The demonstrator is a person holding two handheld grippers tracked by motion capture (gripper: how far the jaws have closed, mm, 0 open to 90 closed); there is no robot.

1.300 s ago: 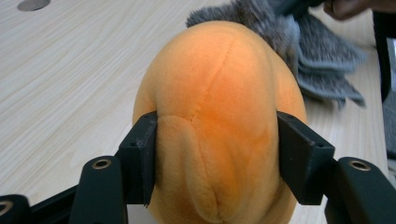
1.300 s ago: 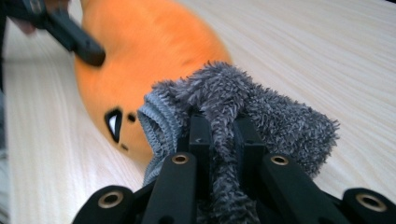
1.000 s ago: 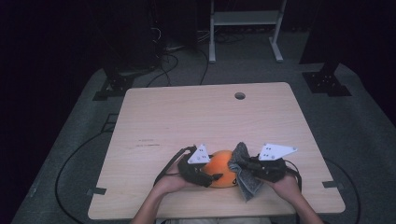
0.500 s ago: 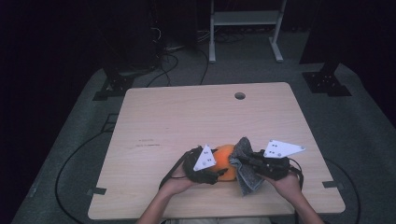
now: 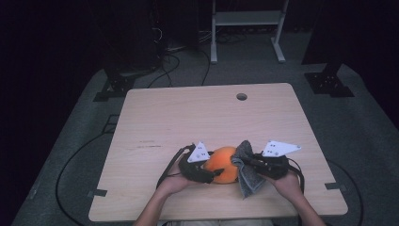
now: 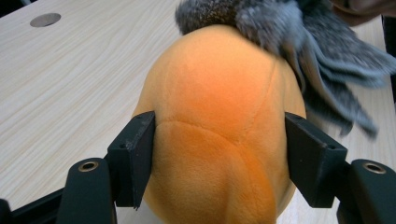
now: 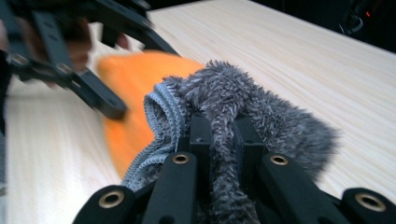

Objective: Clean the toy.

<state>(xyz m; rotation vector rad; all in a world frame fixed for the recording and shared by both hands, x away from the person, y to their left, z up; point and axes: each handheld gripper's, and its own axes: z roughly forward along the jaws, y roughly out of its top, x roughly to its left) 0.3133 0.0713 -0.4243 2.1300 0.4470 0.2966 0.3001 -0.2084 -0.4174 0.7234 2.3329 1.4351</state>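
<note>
Orange plush toy [image 5: 225, 164] and grey cloth [image 5: 246, 168], near the table's [image 5: 188, 113] front edge

Left gripper [image 6: 219, 154] closing, its jaws pressing the toy's sides; right gripper [image 7: 219, 135] clamping the cloth; the high view is showing both hands.

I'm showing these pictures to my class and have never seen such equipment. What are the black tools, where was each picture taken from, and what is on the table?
A person at a wooden table holds a hand-operated tool in each hand, each with two black jaws. One picture looks down from above; the other two come from cameras riding on the tools. The left gripper has just been closing its jaws around an orange plush toy, and they now touch both its sides. The right gripper is clamped on a fluffy grey cloth, which lies against the toy as if wiping it.
</note>
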